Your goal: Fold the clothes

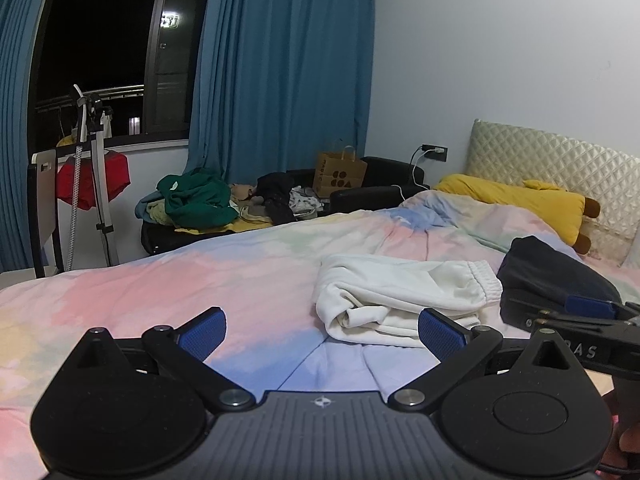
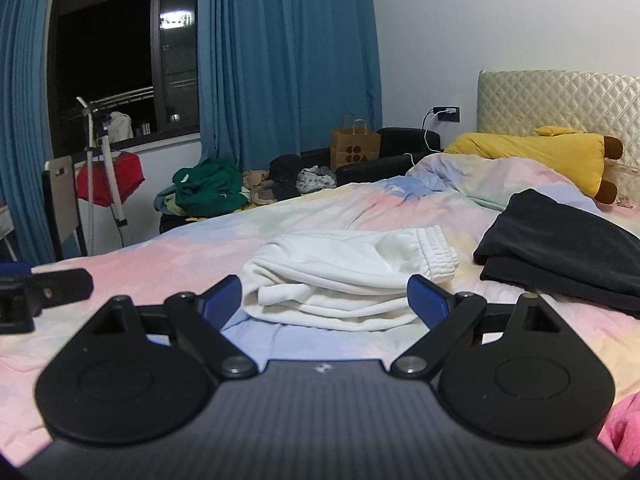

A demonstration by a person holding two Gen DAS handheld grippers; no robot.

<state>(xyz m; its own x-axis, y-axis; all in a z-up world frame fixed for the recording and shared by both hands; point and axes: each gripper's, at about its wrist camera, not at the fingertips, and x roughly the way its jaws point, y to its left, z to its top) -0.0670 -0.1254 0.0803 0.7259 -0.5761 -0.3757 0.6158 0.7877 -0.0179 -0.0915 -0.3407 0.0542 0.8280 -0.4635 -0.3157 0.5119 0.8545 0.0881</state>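
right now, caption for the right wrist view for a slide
Open right gripper facing folded white pants on a pastel bed, beside a folded black garment.

Dim indoor light, dark window (image 1: 96,48), fisheye-bent edges, blurry foregrnd.

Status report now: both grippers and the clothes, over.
Left gripper open, right gripper open, both empty. White sweatpants folded on bed, black garment beside. Nothing in the way.

The right gripper (image 1: 576,316) is blocking the near corner of the dark folded garment (image 1: 556,276) in the left wrist view. The left gripper (image 2: 24,292) (only a black stub) is running off the right wrist view's edge, leaving its jaws unreadable there. The sofa's clothes pile (image 2: 212,192) is blurring together.
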